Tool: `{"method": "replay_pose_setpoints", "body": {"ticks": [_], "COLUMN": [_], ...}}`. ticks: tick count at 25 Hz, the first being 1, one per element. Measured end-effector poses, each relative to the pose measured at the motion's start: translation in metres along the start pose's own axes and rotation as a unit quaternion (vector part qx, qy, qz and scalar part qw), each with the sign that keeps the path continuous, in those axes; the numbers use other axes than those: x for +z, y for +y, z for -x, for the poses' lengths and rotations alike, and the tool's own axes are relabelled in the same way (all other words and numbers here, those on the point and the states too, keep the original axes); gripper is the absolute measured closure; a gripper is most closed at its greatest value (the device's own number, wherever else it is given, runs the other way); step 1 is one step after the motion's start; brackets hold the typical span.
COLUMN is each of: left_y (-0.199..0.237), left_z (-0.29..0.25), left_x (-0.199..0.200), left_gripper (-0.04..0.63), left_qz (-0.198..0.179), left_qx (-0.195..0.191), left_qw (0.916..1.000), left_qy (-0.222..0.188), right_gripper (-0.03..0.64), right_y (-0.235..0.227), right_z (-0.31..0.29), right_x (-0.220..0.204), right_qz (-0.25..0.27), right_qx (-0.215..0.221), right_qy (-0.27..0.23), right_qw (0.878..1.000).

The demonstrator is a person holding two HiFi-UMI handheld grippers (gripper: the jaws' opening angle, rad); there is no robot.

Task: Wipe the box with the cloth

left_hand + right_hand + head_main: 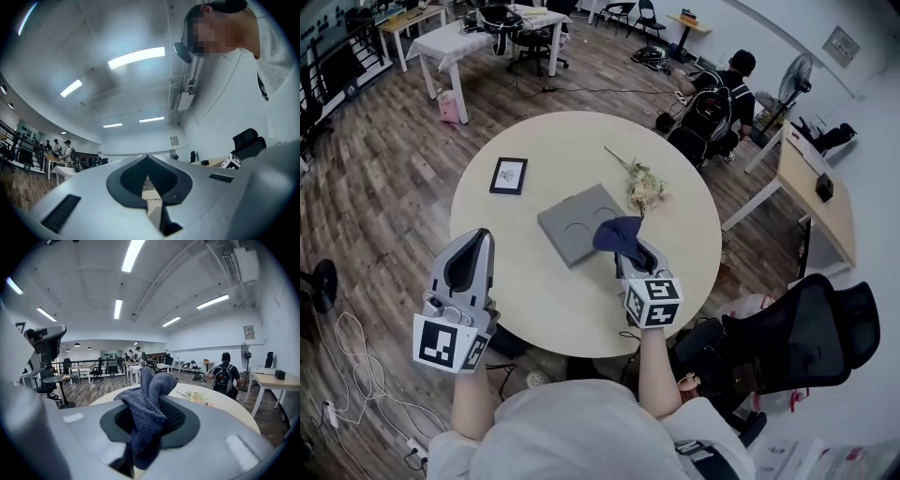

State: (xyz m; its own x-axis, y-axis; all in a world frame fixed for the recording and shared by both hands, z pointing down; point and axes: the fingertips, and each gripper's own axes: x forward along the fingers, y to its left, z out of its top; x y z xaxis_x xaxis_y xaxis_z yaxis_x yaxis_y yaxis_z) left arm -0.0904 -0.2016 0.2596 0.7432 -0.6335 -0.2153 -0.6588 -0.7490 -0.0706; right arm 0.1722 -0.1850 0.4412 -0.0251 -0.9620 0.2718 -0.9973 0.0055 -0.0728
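Note:
A flat grey box (577, 224) with two round dents lies near the middle of the round cream table (553, 309). My right gripper (631, 251) is shut on a dark blue cloth (617, 235), which bunches over the box's near right corner; whether it touches the box I cannot tell. In the right gripper view the cloth (147, 401) sticks up between the jaws. My left gripper (475, 246) is shut and empty over the table's left edge, away from the box. The left gripper view looks up at the ceiling, its jaw tips (147, 158) meeting with nothing between them.
A small black picture frame (508, 175) lies left of the box, and a sprig of pale flowers (643, 187) lies behind it to the right. A black office chair (797, 333) stands close on the right. A person with a backpack (712, 103) sits beyond the table.

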Motion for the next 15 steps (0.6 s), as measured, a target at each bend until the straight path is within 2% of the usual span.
{"method": "replay_pose_setpoints", "body": {"ticks": [15], "left_y": [-0.015], "left_z": [0.013], "left_x": [0.025], "left_gripper": [0.592], "left_qz": [0.012], "left_qx": [-0.056], "left_qw": [0.9976], "left_qy": [-0.038], "right_gripper": [0.52], "right_y": [0.027], "right_z": [0.092], "right_x": [0.061], "right_qz": [0.031], "right_qx": [-0.06], "right_qy": [-0.093], "right_qw": [0.993]}}
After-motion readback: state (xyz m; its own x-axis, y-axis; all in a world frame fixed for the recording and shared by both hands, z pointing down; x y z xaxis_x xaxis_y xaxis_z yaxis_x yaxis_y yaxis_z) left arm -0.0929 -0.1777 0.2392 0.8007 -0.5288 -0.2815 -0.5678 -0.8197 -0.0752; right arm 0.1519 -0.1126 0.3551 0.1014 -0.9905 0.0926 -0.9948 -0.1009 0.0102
